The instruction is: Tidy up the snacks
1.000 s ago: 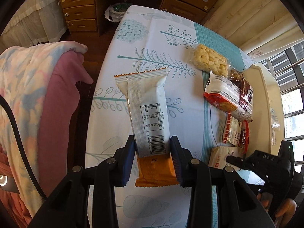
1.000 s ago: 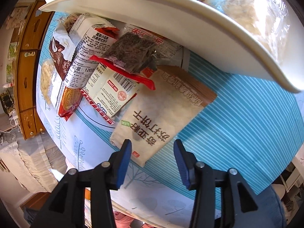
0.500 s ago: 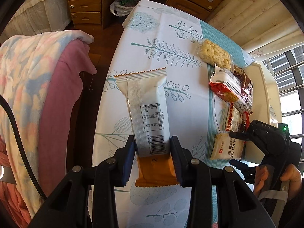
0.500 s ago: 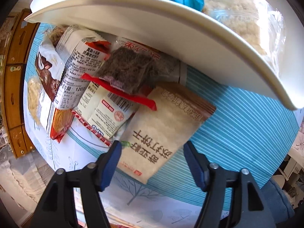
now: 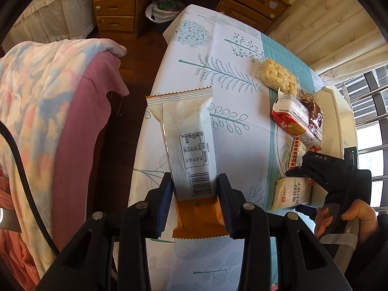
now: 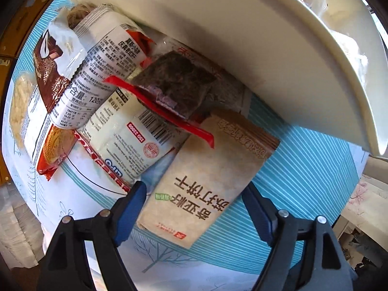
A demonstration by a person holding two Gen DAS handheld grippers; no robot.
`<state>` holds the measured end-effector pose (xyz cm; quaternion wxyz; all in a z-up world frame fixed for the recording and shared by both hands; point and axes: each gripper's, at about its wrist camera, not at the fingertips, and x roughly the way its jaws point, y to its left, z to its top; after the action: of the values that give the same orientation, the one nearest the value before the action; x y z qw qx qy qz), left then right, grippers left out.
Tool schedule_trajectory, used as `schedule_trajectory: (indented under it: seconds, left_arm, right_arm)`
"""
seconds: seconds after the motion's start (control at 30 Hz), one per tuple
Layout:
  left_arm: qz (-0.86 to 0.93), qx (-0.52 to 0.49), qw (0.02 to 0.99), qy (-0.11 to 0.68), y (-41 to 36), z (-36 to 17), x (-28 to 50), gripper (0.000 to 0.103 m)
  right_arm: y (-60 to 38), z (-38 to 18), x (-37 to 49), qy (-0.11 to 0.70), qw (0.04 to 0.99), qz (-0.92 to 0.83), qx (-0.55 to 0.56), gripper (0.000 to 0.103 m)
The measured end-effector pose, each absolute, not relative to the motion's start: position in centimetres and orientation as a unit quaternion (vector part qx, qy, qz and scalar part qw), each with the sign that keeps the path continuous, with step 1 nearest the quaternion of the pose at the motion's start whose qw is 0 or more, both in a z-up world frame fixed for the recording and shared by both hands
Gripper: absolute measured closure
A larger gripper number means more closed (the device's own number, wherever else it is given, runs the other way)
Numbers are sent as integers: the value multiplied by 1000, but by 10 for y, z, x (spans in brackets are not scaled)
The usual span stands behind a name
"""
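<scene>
Over the last second the right tool (image 6: 194, 203) came over the beige soda-cracker packet (image 6: 206, 177) beside the white tray (image 6: 278, 48), jaws opening astride it (unpinched); the left tool (image 5: 195, 198) stayed clamped on the orange-and-white snack bar (image 5: 191, 150), lifted off the bench (image 5: 242, 145).

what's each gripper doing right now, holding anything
left gripper: shut on the white and orange snack packet, lifted off the table.
right gripper: jaws opening, straddling the beige cracker packet, pads not on it.

snack packets (image 5: 189, 143): 7 | trays (image 6: 278, 55): 1 | tools (image 5: 195, 201): 2
</scene>
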<state>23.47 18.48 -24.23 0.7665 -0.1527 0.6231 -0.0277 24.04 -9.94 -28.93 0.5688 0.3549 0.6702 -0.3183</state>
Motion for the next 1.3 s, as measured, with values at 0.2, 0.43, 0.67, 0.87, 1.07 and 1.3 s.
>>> schedule_trajectory:
  seconds: [0.2, 0.43, 0.67, 0.87, 1.07, 1.3]
  left_arm:
    - [-35, -151, 774, 614, 186, -231, 229, 68]
    - [-57, -144, 788, 596, 181, -210, 215, 68]
    - [-79, -137, 798, 582, 175, -196, 190, 68]
    - [-103, -133, 802, 573, 166, -188, 165, 67]
    - [-128, -132, 807, 561, 152, -179, 144, 67]
    - [-155, -132, 824, 528, 136, -161, 126, 67]
  right_arm:
    - [-95, -285, 239, 670, 587, -296, 345, 30]
    - [-90, -280, 211, 670, 602, -260, 348, 38]
    - [-76, -277, 172, 667, 616, -228, 352, 43]
    - [-56, -271, 139, 657, 642, -188, 349, 43]
    - [-49, -256, 120, 642, 670, -144, 343, 43]
    - [-61, -224, 103, 604, 725, -79, 321, 43]
